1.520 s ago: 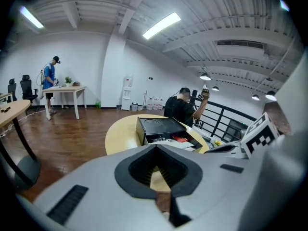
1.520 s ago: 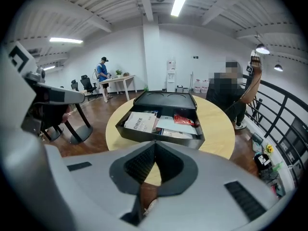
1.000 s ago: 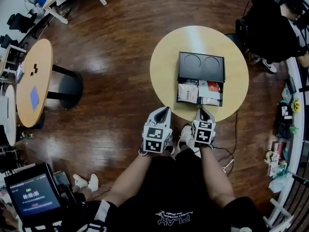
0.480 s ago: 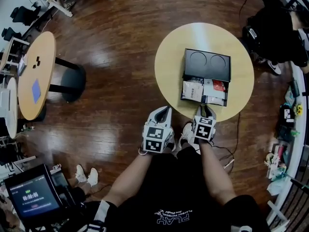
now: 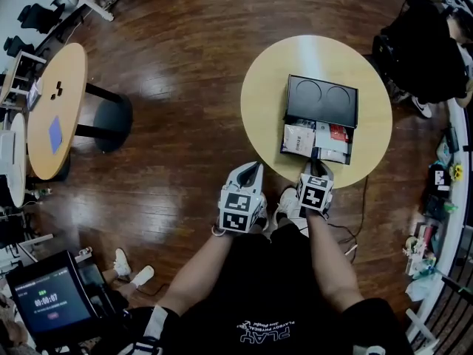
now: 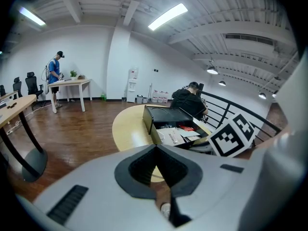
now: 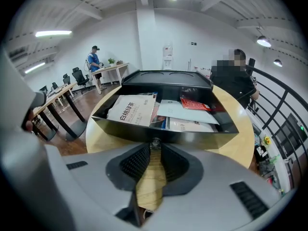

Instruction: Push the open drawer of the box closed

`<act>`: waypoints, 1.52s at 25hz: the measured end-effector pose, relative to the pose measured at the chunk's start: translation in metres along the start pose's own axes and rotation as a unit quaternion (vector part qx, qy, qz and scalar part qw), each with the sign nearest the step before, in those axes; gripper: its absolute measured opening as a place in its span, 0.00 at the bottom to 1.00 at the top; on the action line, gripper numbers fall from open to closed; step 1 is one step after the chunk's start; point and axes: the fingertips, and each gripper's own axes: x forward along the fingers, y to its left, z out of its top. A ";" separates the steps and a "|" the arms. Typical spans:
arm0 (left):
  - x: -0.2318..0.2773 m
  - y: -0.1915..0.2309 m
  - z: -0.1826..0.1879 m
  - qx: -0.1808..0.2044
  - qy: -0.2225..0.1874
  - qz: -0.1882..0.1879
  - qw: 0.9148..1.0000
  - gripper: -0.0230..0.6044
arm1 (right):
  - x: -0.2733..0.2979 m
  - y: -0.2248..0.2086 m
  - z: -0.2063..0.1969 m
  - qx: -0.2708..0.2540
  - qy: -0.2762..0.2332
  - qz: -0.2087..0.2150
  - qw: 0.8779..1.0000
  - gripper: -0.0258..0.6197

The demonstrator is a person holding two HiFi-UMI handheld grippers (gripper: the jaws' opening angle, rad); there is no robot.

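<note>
Right gripper (image 7: 154,147), jaws together and empty, sits at the front of the open drawer (image 5: 316,142) on the counter (image 5: 266,102), right of centre, seemingly squared to push it into the box (image 5: 322,100); left gripper (image 5: 253,170), likewise closed and empty, hangs clear, unneeded

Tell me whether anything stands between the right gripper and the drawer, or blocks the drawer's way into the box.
Nothing visible does. The right gripper is right at the front of the drawer, and the packets lie inside it, none seen poking out toward the box.
</note>
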 end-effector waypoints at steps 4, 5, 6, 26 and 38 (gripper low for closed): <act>0.001 -0.001 0.000 0.000 -0.001 0.000 1.000 0.04 | -0.002 -0.002 0.000 0.000 -0.003 -0.001 1.000 0.15; 0.001 -0.001 0.000 -0.001 -0.001 0.000 1.000 0.04 | -0.002 -0.002 0.000 0.001 -0.003 -0.001 1.000 0.15; 0.001 -0.001 0.000 -0.002 -0.001 0.001 1.000 0.04 | -0.002 -0.003 0.000 0.001 -0.003 -0.002 1.000 0.15; 0.005 0.004 0.000 0.024 -0.004 0.018 1.000 0.04 | 0.008 -0.002 0.025 -0.012 -0.007 0.012 1.000 0.15; 0.005 0.013 -0.005 0.007 0.001 0.035 0.999 0.04 | 0.023 -0.008 0.048 -0.010 -0.011 0.012 1.000 0.15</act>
